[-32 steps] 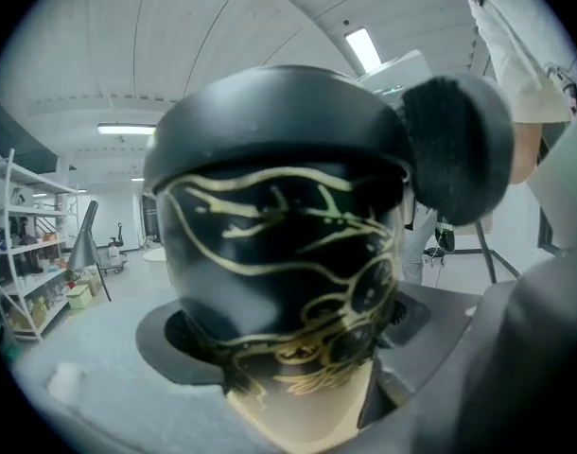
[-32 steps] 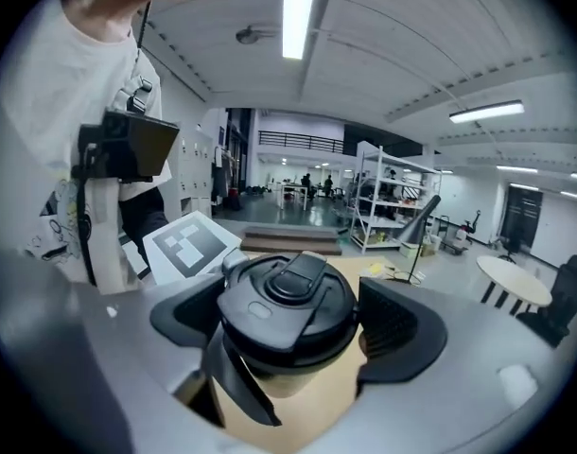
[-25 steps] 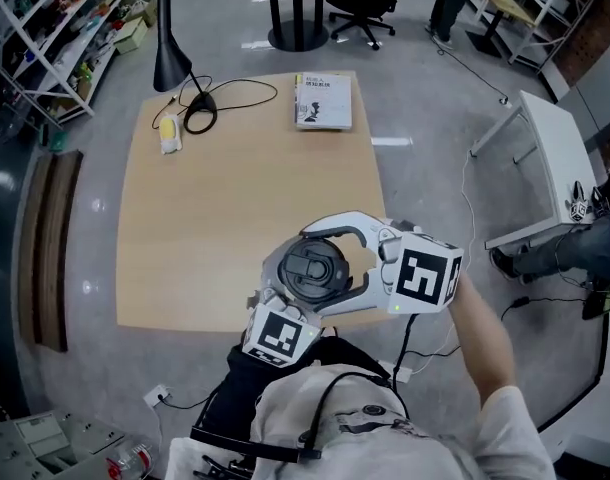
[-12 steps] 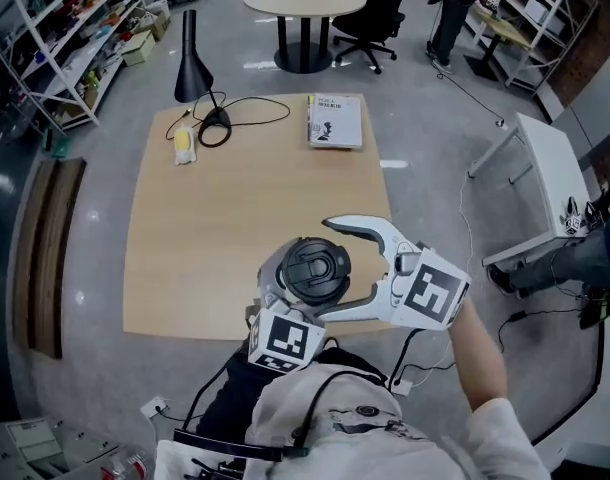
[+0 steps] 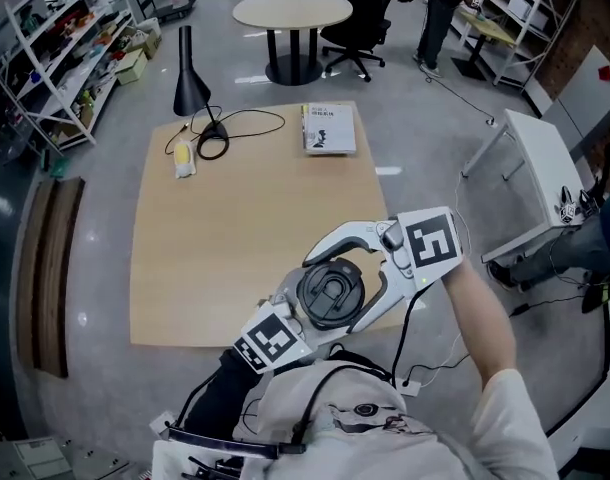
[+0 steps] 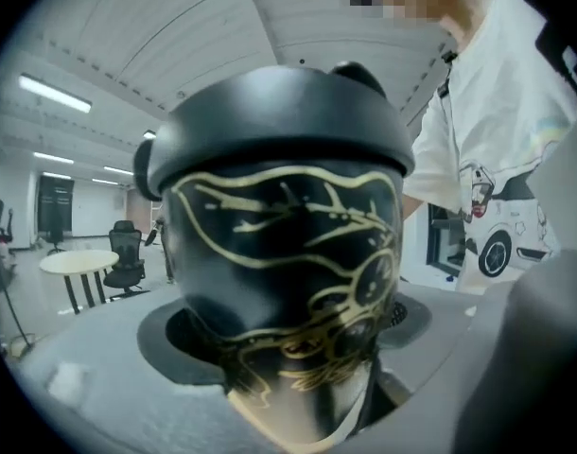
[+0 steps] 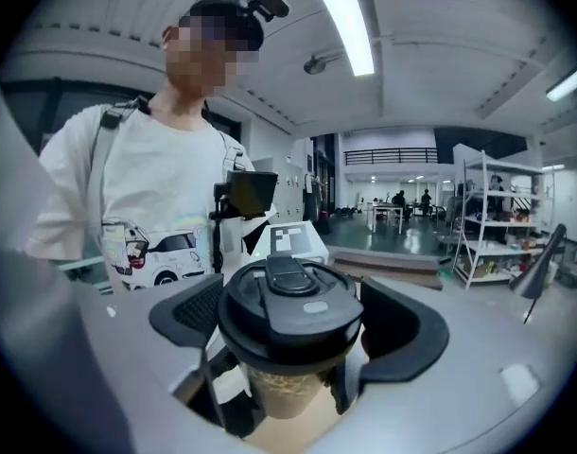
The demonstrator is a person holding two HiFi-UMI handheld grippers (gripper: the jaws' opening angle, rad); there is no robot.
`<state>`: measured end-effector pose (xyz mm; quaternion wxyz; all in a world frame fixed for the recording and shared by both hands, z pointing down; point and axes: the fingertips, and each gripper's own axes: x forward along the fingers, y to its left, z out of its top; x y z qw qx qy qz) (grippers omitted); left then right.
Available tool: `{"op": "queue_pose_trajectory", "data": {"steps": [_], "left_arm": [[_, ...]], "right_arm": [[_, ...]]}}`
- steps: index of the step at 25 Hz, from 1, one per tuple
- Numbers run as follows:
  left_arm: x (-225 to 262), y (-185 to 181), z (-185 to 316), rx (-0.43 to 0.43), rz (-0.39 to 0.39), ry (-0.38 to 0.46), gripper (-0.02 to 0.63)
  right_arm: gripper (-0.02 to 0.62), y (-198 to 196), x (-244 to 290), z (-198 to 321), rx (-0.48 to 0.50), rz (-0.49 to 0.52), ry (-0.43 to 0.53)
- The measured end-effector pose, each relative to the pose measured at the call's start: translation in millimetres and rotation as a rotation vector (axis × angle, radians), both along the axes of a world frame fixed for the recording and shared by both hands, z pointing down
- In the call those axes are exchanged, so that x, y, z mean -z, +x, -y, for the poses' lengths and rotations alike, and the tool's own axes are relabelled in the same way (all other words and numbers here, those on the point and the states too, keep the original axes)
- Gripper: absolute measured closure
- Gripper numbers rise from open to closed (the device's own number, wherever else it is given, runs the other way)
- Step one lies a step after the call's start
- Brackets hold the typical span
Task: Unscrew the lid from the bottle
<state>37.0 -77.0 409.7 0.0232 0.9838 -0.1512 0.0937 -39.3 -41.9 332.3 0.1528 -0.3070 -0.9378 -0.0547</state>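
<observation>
A black bottle with gold line art [image 6: 288, 272] is held upright over the table's near edge, with my left gripper [image 5: 290, 313] shut on its body from the lower left. Its black flip-top lid [image 5: 330, 293] faces the head view. My right gripper [image 5: 323, 296] reaches in from the right, and its jaws have just been closing with the lid [image 7: 288, 315] between them. In the right gripper view both pads rest against the lid's rim. Below the lid the tan-patterned bottle body [image 7: 281, 391] shows. In the left gripper view the bottle fills my left gripper [image 6: 288, 348].
The wooden table [image 5: 235, 228] carries a book [image 5: 328, 128], a black cone lamp [image 5: 190, 73] with a looped cable, and a small yellow-white object [image 5: 183, 158] at its far end. A round table [image 5: 290, 10], an office chair, shelving and a white side table [image 5: 540, 158] stand around.
Half a second ago the right jaws stood wider, clear of the lid; now they wrap closely round it. Both grippers and the bottle have shifted slightly right and up.
</observation>
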Motion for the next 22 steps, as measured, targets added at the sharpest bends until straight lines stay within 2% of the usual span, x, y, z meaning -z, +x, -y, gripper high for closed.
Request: {"op": "queue_pose_trajectory", "data": {"steps": [2,3,4,6,8,9,11,14,17,19,22], "left_arm": [[1,-2,5,0.031,-0.038,-0.029,0.184],[-1,-8,12,0.08,-0.043,-0.041,0.184],[-4,-17,21,0.145,-0.035,-0.049,0.184],[-14,-37,40,0.304,0.031,-0.044,0.184],[-24,-51,54,0.445,0.139,-0.007,0.183],[-27,-53,57,0.487,0.185,0.013,0.184],[-27,-46,57,0.498,0.226,0.039,0.183],[-20,-25,44,0.391,0.185,0.047,0.183],[-18,-8,4,0.145,0.139,0.04,0.184],[-13,6,-21,-0.036,0.075,0.025,0.183],[-3,18,-46,-0.205,-0.01,0.01,0.184]], "right_arm": [[0.13,2,-1,6,-0.08,-0.039,-0.024],[0.088,3,0,13,-0.152,-0.036,-0.008],[0.074,3,1,20,-0.243,-0.017,0.01],[0.066,3,3,37,-0.45,0.035,0.017],[0.066,0,-1,50,-0.608,0.066,0.013],[0.067,-3,-4,54,-0.654,0.072,0.017],[0.08,-12,-13,55,-0.673,0.061,0.044],[0.112,-16,-17,40,-0.564,0.064,0.052],[0.118,-6,-15,4,-0.333,0.07,0.008],[0.12,1,-13,-18,-0.169,0.055,-0.023],[0.12,9,-10,-38,-0.014,0.058,-0.031]]}}
